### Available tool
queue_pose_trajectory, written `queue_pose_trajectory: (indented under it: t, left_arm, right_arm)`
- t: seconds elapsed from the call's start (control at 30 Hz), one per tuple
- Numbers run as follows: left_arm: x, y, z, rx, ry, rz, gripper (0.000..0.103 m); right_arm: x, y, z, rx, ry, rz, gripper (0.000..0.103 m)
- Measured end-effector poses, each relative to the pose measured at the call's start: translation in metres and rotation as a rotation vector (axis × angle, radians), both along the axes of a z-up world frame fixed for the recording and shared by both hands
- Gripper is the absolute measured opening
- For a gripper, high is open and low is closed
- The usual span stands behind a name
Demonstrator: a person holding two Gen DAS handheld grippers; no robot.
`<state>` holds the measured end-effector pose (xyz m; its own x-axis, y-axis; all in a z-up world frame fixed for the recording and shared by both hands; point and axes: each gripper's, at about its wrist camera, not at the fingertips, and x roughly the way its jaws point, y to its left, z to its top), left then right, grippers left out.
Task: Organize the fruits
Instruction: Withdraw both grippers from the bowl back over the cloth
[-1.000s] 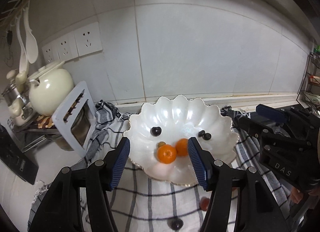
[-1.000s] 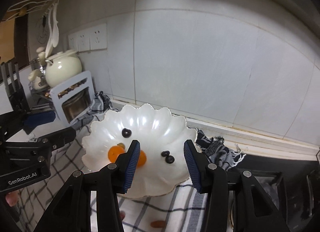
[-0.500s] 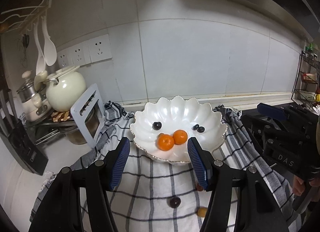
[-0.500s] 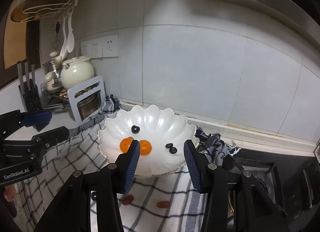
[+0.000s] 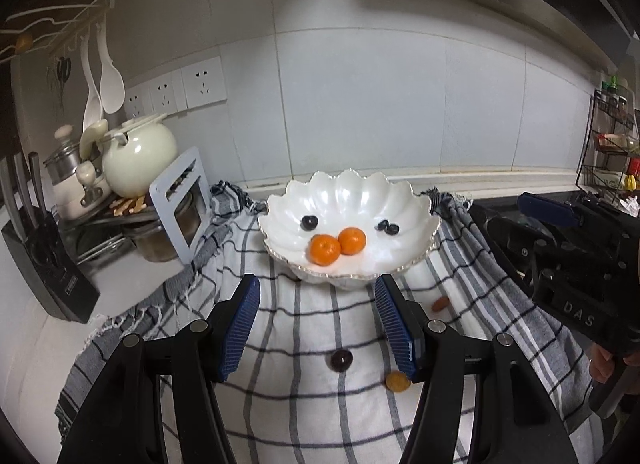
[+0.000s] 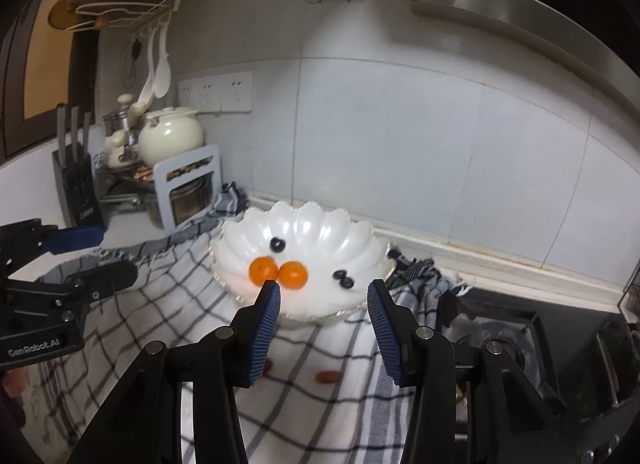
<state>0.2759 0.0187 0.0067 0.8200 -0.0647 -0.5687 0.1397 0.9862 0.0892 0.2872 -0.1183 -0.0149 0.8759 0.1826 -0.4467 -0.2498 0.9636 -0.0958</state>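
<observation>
Both grippers empty: left gripper (image 5: 318, 322) w/ jaws spread wide, nothing between the blue pads; right gripper (image 6: 324, 322) likewise released, gripping nothing. Each hangs above the cloth, short of the bowl. Right gripper's body also shows at the right edge of the left wrist view, left gripper's at the left edge of the right wrist view.

Checked cloth (image 5: 304, 404), white w/ dark lines and grey striped borders, covers the counter under everything. Near its far edge sits the white scalloped bowl (image 5: 352, 192), close to the tiled wall.

In the bowl: two oranges (image 5: 325, 250) touching side by side near the front, one dark grape (image 5: 309, 223) behind them to the left, a pair of dark grapes (image 5: 388, 227) touching each other to the right.

Loose on the cloth, in front of the bowl: dark grape (image 5: 341, 360) between the left gripper's fingers, small orange-brown fruit (image 5: 397, 381) just by its right finger, reddish-brown piece (image 5: 441, 304) nearer the bowl's right side.

Left of the cloth: cream pot (image 5: 138, 162), knife block (image 5: 44, 264), sockets (image 5: 180, 88) on the wall.
</observation>
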Motion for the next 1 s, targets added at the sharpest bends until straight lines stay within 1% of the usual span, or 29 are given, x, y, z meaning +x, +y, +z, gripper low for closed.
queue_pose_trajectory:
  t: [0.17, 0.43, 0.63, 0.8, 1.0]
  left_arm:
    - [-0.009, 0.002, -0.010, -0.001, 0.012, -0.013, 0.059]
    - [-0.023, 0.006, -0.032, 0.040, 0.038, -0.039, 0.059]
    - [-0.024, 0.012, -0.044, 0.056, 0.050, -0.068, 0.059]
    - [-0.024, 0.011, -0.060, 0.118, 0.044, -0.105, 0.059]
    - [-0.016, 0.013, -0.078, 0.122, 0.064, -0.167, 0.057]
  right_arm:
    - [-0.010, 0.004, -0.015, 0.010, 0.036, 0.021, 0.047]
    - [-0.025, 0.015, -0.033, -0.014, 0.060, 0.053, 0.047]
    - [-0.033, 0.028, -0.051, 0.012, 0.120, 0.092, 0.047]
    - [-0.036, 0.037, -0.066, -0.003, 0.153, 0.105, 0.047]
    - [-0.034, 0.048, -0.083, -0.029, 0.197, 0.118, 0.047]
